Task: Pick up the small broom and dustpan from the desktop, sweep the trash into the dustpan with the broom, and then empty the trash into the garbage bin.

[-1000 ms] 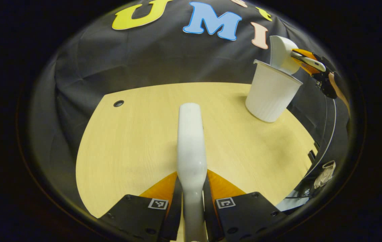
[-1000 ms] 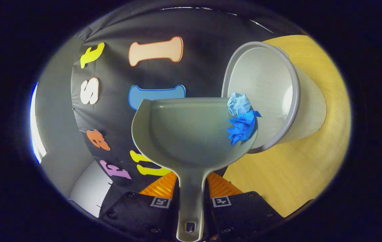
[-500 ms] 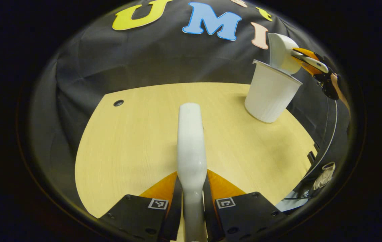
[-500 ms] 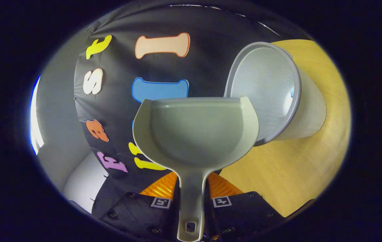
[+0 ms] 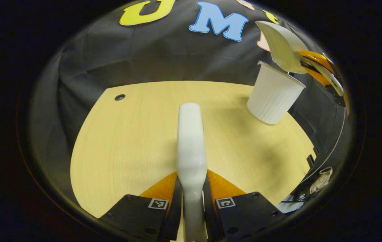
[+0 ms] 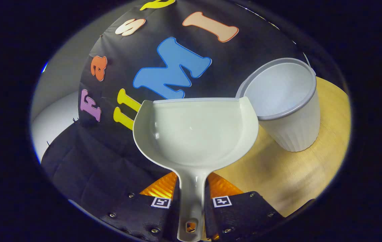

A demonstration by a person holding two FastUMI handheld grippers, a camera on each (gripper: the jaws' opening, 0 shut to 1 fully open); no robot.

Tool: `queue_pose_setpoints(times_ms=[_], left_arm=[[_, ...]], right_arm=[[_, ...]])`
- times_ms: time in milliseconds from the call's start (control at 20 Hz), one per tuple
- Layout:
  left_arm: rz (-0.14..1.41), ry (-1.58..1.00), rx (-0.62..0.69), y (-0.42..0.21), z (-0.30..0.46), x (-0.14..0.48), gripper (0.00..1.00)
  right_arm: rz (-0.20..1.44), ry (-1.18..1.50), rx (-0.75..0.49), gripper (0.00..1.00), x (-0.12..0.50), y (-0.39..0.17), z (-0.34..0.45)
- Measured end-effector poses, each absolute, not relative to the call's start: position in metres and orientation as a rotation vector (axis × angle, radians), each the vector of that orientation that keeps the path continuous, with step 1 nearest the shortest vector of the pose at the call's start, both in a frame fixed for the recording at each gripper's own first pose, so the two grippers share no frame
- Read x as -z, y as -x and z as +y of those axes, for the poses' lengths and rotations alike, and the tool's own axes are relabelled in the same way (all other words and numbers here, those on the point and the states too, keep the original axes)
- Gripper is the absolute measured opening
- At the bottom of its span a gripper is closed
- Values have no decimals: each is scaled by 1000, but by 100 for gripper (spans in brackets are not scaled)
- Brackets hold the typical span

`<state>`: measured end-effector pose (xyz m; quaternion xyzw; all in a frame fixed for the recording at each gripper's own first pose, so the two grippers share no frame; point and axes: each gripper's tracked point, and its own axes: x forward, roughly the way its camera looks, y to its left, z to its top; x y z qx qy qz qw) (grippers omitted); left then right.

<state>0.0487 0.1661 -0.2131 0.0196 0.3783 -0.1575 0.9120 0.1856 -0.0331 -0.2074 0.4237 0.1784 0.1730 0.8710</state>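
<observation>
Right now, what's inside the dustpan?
Nothing: the dustpan scoop, held by the right gripper, looks bare. The garbage bin bottom is hidden, so the trash can't be confirmed.

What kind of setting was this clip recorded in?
Most likely a staged recording booth, not a lived-in room: a black cloth wall backs a light wooden desktop, which carries a white garbage bin.

Left gripper point(image 5: 192, 191): two black housing blocks flank the jaws, each with a small square black-and-white fiducial tag at its inner top corner and dark screws near its edges. A ribbed orange wedge runs forward from each block alongside the jaws.

Right gripper point(image 6: 191, 193): same build, with black blocks, one tag each, ribbed orange wedges; bright metal screw heads dot the blocks' outer edges.
</observation>
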Motion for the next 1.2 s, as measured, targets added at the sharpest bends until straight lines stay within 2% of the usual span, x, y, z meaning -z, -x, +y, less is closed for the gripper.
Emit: queue_pose_setpoints(times_ms=[250,450,750,800,1200], left_arm=[[785,-22,285,-52,180,219,39],[821,-4,263,-51,186,231,39],[867,1,244,-49,197,243,39],[874,3,247,-48,195,244,36],[941,-8,252,-51,194,268,39]], right_arm=[[428,-553,-270,31,245,-187,-29],[516,-388,-214,30,281,-184,-34],[610,-250,-118,31,326,-175,-46],[632,-239,-104,31,338,-172,-46],[797,-204,-22,31,405,-138,-41]])
